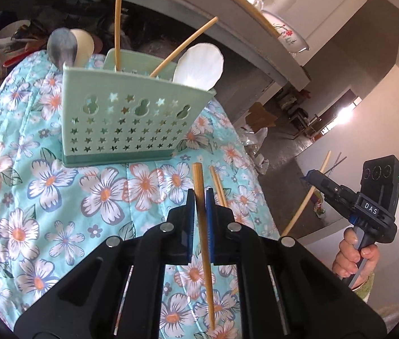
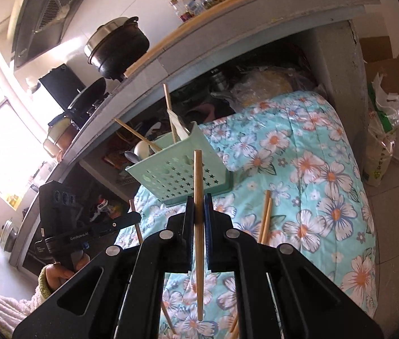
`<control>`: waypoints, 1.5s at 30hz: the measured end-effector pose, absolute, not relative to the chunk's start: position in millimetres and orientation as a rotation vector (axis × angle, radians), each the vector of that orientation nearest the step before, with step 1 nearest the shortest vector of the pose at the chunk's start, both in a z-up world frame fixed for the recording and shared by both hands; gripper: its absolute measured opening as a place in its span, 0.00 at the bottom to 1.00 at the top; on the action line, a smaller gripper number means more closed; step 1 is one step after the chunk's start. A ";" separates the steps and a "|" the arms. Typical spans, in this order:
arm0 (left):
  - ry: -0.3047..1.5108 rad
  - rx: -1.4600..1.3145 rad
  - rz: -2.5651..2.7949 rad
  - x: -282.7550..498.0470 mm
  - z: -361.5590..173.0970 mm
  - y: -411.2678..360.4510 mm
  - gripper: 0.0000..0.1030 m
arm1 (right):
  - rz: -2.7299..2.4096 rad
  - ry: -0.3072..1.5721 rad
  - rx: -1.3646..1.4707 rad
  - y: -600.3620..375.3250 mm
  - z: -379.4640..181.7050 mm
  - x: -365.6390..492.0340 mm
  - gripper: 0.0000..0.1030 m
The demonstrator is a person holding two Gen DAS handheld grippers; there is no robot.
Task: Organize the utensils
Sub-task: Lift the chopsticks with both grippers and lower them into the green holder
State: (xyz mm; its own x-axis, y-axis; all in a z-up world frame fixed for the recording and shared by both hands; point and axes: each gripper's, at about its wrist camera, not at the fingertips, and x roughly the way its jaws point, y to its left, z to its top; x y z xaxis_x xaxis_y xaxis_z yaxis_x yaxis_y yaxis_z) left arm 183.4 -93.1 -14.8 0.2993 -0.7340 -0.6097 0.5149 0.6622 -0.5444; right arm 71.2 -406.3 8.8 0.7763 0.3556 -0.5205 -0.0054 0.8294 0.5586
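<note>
Both grippers are carrying now. The left gripper has its fingers pinched on a chopstick that runs up between them, its blunt end poking out just past the tips. The right gripper pinches a second chopstick the same way. Ahead of both sets of fingers stands the green holder on the flowered cloth, already stocked with spoons and a few sticks. Two more chopsticks lie on the cloth just right of the right fingers.

The job now looks like delivery. Each stick wants tipping upright over the holder's open top, one hand at a time so they don't cross. Aim for the section that already has sticks, clear of the spoons, and let go only once the lower end is inside the rim.
</note>
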 end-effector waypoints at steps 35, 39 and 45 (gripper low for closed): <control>0.387 -0.353 -0.621 285.0 122.5 -54.7 0.05 | 0.227 0.647 0.516 -387.9 26.5 90.8 0.07; 0.416 -0.357 -0.624 291.0 107.7 -57.8 0.05 | 0.231 0.656 0.517 -387.0 24.5 93.1 0.07; 0.479 -0.368 -0.635 300.0 85.1 -63.3 0.05 | 0.239 0.667 0.523 -383.7 21.8 96.1 0.07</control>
